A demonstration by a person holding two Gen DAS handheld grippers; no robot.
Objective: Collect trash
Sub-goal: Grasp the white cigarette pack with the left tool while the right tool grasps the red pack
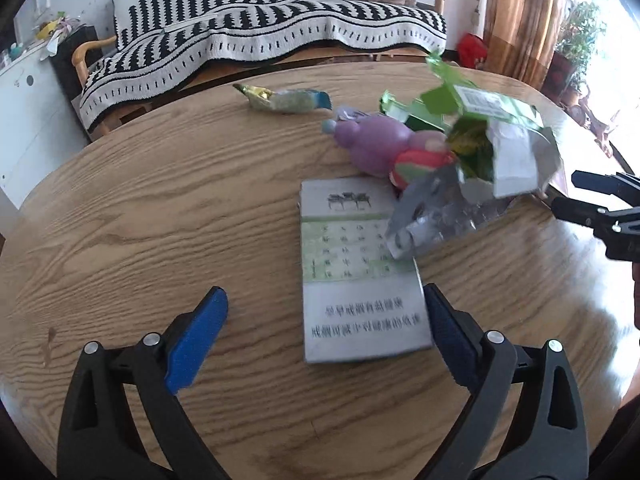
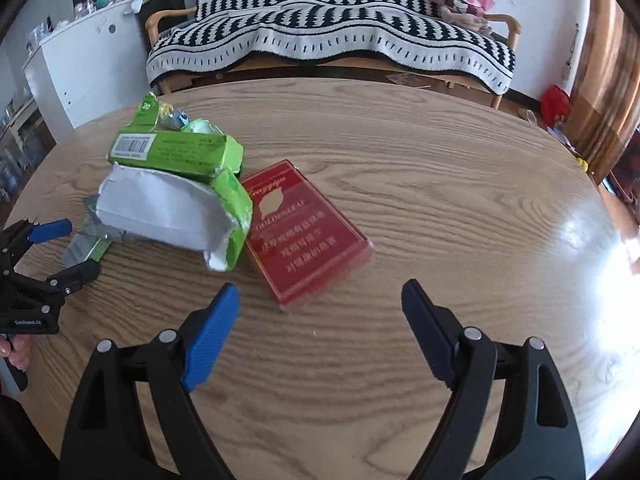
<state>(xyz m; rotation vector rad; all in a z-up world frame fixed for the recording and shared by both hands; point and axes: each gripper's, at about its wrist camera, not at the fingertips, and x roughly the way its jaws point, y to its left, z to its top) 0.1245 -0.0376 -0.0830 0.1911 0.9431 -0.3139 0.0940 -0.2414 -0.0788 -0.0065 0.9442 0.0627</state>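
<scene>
Trash scattered on a round wooden tabletop [image 2: 400,152], both grippers hovering with nothing held.

The left gripper [image 1: 326,320] has its fingers spread wide around a grey cigarette pack [image 1: 360,292] lying flat, not pressing it. The right gripper [image 2: 320,312] also stands wide, just short of a red cigarette pack [image 2: 304,232]. A torn green box [image 2: 180,184] lies beside the red pack; a candy wrapper [image 1: 284,100] lies farther back.

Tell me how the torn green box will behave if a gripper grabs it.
The torn green box looks crumpled and ripped open, so it will probably crush and flex rather than hold shape. Likely light, being thin card. Its loose flaps may bend away under a pinch.
</scene>
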